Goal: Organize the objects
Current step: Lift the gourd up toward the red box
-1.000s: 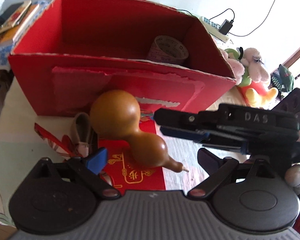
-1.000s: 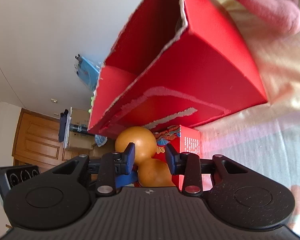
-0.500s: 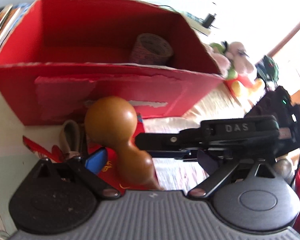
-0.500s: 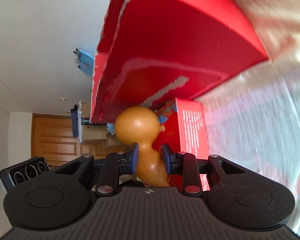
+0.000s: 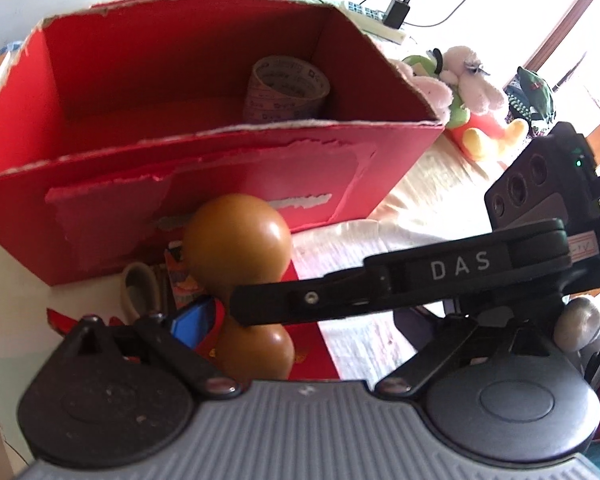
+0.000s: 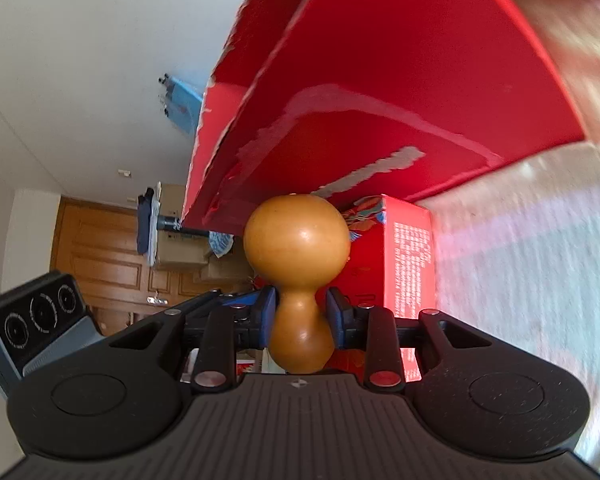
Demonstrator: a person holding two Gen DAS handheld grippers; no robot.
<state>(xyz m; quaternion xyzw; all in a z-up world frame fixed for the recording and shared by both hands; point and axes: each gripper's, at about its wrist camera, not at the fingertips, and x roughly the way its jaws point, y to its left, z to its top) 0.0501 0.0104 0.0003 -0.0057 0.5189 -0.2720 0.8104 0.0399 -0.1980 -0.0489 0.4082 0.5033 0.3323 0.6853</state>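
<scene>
A brown gourd is clamped at its narrow waist by my right gripper, big bulb pointing away from the camera. In the left wrist view the same gourd hangs just in front of the red cardboard box, with a black finger of the right gripper crossing the picture. My left gripper stands open wide below and around the gourd, its blue pad beside the lower bulb; I cannot tell if it touches. A tape roll stands inside the box.
A flat red packet lies on the cloth under the gourd, beside a beige loop handle. Plush toys sit right of the box, a power strip behind it. The red box looms close ahead.
The right gripper closed on the gourd's waist and raised it off the red packet, turning it from lying to pointing forward. The left camera view rose and drew closer to the box.
</scene>
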